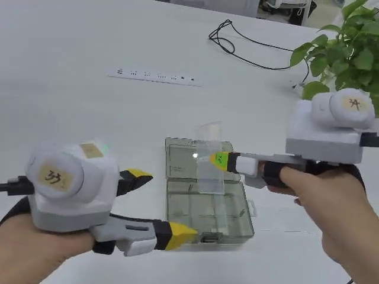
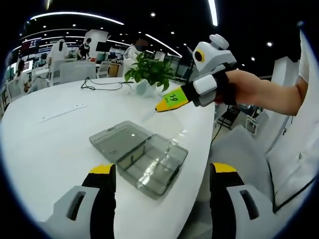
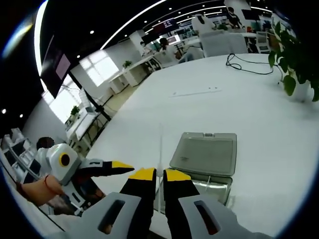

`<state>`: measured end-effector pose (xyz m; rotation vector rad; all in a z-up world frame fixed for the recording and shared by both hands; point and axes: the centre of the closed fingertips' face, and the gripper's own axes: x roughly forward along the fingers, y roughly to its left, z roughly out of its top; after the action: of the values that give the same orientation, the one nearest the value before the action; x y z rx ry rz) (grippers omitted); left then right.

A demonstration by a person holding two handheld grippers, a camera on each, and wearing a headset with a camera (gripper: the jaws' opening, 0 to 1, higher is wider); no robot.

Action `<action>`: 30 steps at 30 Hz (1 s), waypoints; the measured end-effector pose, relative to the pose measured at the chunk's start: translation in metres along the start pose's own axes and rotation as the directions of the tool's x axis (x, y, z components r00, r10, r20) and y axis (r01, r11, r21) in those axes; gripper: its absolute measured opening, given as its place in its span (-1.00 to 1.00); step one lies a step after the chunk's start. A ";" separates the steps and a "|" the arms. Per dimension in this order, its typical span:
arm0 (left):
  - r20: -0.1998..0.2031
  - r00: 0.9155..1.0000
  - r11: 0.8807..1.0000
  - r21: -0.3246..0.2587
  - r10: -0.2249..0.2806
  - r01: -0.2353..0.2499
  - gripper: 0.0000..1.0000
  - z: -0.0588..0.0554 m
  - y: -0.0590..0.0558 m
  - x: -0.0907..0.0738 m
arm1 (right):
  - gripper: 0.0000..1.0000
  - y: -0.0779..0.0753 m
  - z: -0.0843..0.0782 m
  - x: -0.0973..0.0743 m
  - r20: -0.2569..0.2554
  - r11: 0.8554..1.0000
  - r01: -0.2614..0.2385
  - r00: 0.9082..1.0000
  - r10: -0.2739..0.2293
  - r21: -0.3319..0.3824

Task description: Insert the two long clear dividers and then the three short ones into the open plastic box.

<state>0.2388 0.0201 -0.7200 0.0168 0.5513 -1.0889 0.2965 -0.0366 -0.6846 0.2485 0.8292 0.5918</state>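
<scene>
right gripper view has the right claw with its two yellow-tipped jaws pressed almost together, pinching a clear divider. the divider shows edge-on as a thin pale line standing up from between the jaws. just beyond them lies the open box, smoky grey and see-through, with its lid folded back flat on the white surface.

in the head view this claw reaches in from the right. the divider is held upright as a clear sheet in front of the hinge line, overlapping the lid and the far part of the tray. whether its bottom edge touches the box cannot be told.

the left claw is low at the left with its jaws spread wide and nothing between them. its nearer tip is just beside the box's near left corner, and its farther tip is a little off the box's left side. in the left gripper view the box lies between and beyond these two jaws, and the other claw hangs above the box's far end.

further out on the surface, a white power strip lies well beyond the box. a black cable loops toward the far right. a leafy green plant stands at the right edge, behind the right hand.
</scene>
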 end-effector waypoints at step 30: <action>-0.015 0.993 0.987 0.108 -0.118 0.119 0.98 -0.025 0.001 0.000 | -0.87 -0.038 -0.071 0.038 -0.355 0.951 0.229 0.923 -0.145 0.206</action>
<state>0.2291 0.0272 -0.7424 0.0850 0.5050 -1.2344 0.2779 -0.0471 -0.7714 0.2921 1.2472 0.3515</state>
